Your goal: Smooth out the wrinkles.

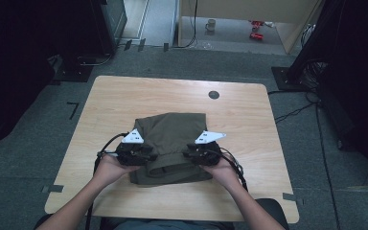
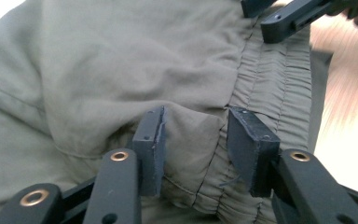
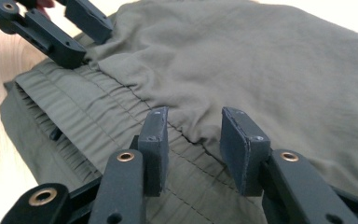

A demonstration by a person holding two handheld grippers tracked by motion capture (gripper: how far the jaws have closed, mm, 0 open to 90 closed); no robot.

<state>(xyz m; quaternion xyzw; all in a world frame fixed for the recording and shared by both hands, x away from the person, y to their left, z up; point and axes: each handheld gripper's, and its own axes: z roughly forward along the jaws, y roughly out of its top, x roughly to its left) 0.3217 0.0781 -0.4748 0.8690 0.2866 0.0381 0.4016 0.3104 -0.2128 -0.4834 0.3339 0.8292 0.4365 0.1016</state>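
An olive-green folded garment (image 1: 172, 139) with an elastic waistband (image 2: 270, 79) lies on the near middle of the wooden table (image 1: 124, 96). My left gripper (image 1: 149, 155) sits at the garment's left edge and my right gripper (image 1: 188, 154) at its right edge, both pointing inward. In the left gripper view my left gripper (image 2: 196, 140) stands open, with a raised fold of cloth by the waistband seam between the jaws. The right gripper (image 3: 193, 140) is open too, over the seam below the waistband (image 3: 74, 107). Each view shows the other gripper farther off: the right gripper (image 2: 279, 21) and the left gripper (image 3: 70, 35).
A small round dark hole (image 1: 213, 94) sits in the tabletop at the back right. Bare wood surrounds the garment. Beyond the table are grey floor, dark equipment stands, a cable (image 1: 292, 112) at the right, and a mug (image 1: 211, 25) far back.
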